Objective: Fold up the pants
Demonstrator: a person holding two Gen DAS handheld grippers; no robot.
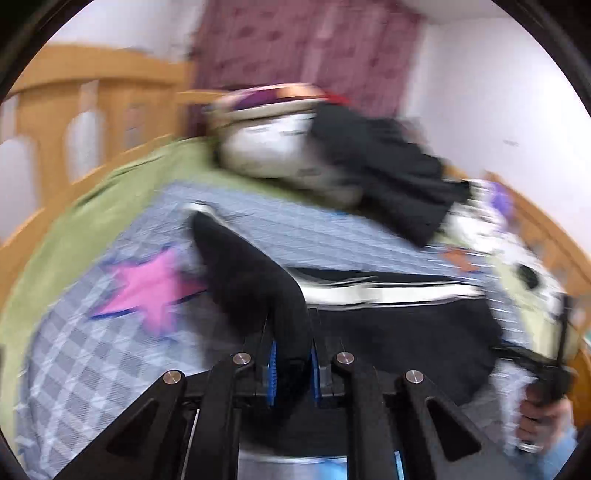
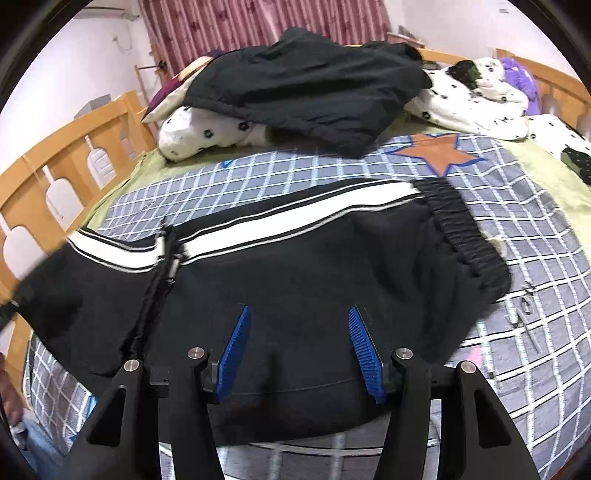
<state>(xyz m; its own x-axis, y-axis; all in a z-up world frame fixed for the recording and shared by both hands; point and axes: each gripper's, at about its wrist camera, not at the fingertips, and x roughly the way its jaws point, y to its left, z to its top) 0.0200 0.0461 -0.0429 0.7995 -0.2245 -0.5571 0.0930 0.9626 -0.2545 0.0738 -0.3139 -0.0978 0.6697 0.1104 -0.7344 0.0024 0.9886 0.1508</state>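
Black pants (image 2: 303,266) with a white side stripe lie across the checked bedspread, waistband (image 2: 469,240) to the right. My right gripper (image 2: 301,332) is open, its blue pads just above the black fabric near the front edge, holding nothing. In the blurred left wrist view my left gripper (image 1: 291,362) is shut on a leg end of the pants (image 1: 243,280) and holds it lifted off the bed. The right gripper (image 1: 546,373) and the hand that holds it show at the right edge there.
A pile of dark clothes (image 2: 306,88) lies on spotted white pillows (image 2: 207,136) at the head of the bed. More spotted bedding (image 2: 476,96) is at the far right. A wooden bed rail (image 2: 62,162) runs along the left side. Pink curtains (image 2: 258,26) hang behind.
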